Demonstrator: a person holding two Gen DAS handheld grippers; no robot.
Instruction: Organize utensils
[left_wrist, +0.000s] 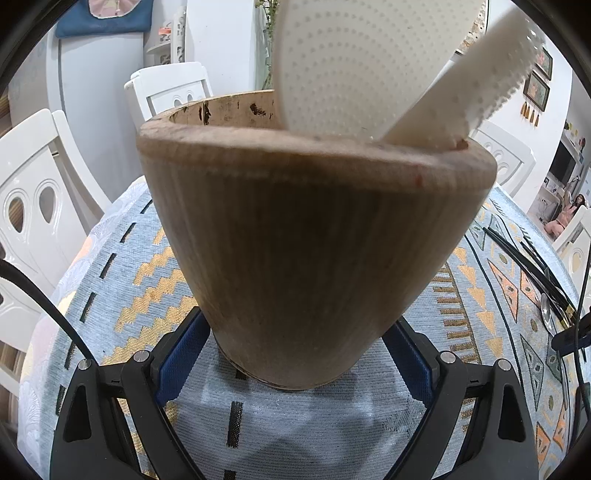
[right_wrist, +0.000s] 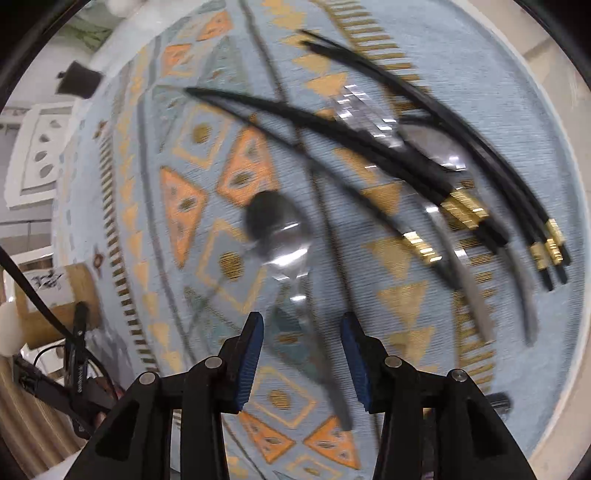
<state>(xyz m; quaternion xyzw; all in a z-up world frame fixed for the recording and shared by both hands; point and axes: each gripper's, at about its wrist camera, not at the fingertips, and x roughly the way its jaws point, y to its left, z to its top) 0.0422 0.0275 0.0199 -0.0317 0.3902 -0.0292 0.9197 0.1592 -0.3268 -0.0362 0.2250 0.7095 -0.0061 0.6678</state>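
Note:
My left gripper (left_wrist: 297, 328) is shut on the base of a wooden utensil holder (left_wrist: 303, 251), blue pads against both of its sides; the holder stands on the patterned tablecloth (left_wrist: 147, 288). A white dotted rice paddle (left_wrist: 354, 62) and a second white toothed utensil (left_wrist: 469, 96) stick up out of it. In the right wrist view my right gripper (right_wrist: 302, 319) points down at the table, open, over a metal spoon (right_wrist: 280, 229). The spoon's handle runs under the gap between the fingers, and the pads do not touch it.
Several black chopsticks with gold bands (right_wrist: 369, 140), a fork (right_wrist: 358, 107) and another spoon (right_wrist: 439, 147) lie to the right of the spoon. The holder (right_wrist: 62, 295) shows at the far left. White chairs (left_wrist: 40, 206) ring the round table.

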